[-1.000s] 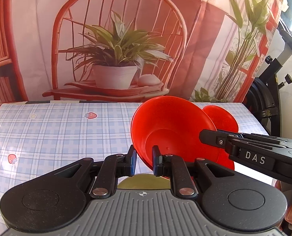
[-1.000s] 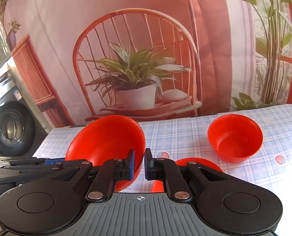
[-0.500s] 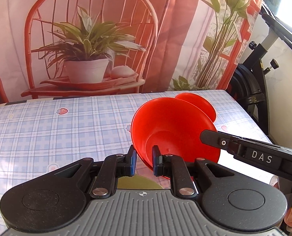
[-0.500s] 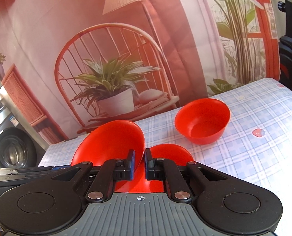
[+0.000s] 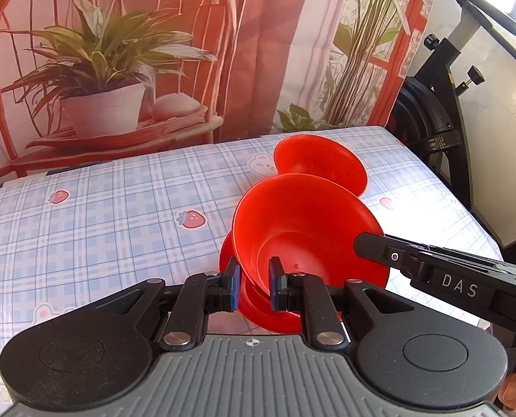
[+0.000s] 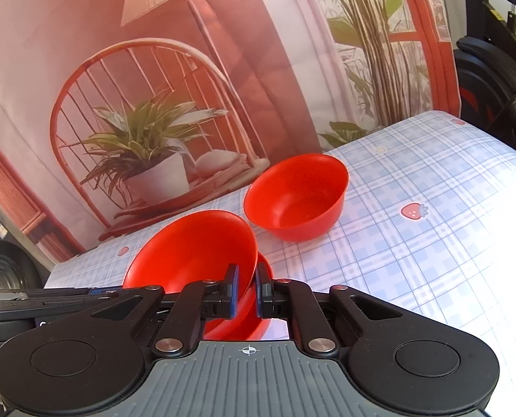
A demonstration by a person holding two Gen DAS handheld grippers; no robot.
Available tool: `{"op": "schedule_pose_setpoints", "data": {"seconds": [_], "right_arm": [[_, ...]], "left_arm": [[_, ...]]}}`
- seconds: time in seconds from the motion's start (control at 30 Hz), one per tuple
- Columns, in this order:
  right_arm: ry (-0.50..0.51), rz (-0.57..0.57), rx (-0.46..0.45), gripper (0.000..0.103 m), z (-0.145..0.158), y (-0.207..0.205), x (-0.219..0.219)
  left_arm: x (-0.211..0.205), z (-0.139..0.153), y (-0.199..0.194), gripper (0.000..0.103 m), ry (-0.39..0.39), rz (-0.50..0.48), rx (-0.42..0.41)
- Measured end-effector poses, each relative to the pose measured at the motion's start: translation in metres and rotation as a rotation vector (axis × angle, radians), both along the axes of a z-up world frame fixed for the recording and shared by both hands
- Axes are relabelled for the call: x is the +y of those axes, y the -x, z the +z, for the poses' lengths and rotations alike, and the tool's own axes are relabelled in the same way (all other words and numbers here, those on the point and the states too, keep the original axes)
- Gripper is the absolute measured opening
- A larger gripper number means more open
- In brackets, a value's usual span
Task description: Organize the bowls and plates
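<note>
Evidently both grippers share one load: the left gripper [image 5: 252, 286] is clamped on the near rim of a tilted, glossy red plastic bowl [image 5: 306, 239], one pad outside the wall and one inside; the right gripper [image 6: 246, 293] pinches the opposite edge of that held bowl [image 6: 192, 246], its jaws nearly together on the thin rim; from the left wrist view its black fingers [image 5: 390, 255] reach in from the right. Two grips on opposite edges keep a light, slippery bowl from swinging, which is probably why it is carried this way. It hangs tipped, mouth towards the left camera, just above a flat red plastic plate [image 6: 239, 325] lying on the blue-checked, strawberry-printed tablecloth [image 6: 414, 243]; whether the bowl's base touches the plate I cannot tell. A second red plastic bowl [image 6: 298, 198] stands upright on the cloth just beyond. By my judgement the held bowl is meant to sit on the plate, and levelling it before release should prevent it from rolling off.
</note>
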State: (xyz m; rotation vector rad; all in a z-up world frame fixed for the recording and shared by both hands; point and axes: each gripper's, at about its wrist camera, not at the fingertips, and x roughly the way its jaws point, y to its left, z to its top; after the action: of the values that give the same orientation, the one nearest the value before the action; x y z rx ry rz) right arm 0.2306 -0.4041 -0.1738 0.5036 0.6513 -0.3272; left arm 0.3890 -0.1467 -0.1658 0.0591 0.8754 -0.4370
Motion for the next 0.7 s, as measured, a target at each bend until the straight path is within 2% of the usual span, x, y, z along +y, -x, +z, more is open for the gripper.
{"op": "schedule_pose_setpoints", "data": {"seconds": [0.3, 0.7], "right_arm": [[-0.018, 0.006, 0.026, 0.009, -0.015, -0.004, -0.003], [-0.007, 0.009, 0.033, 0.011, -0.016, -0.005, -0.001]], "left_arm": [[-0.002, -0.015, -0.007, 0.017, -0.036, -0.019, 0.027], [-0.002, -0.012, -0.005, 0.02, -0.044, -0.029, 0.017]]}}
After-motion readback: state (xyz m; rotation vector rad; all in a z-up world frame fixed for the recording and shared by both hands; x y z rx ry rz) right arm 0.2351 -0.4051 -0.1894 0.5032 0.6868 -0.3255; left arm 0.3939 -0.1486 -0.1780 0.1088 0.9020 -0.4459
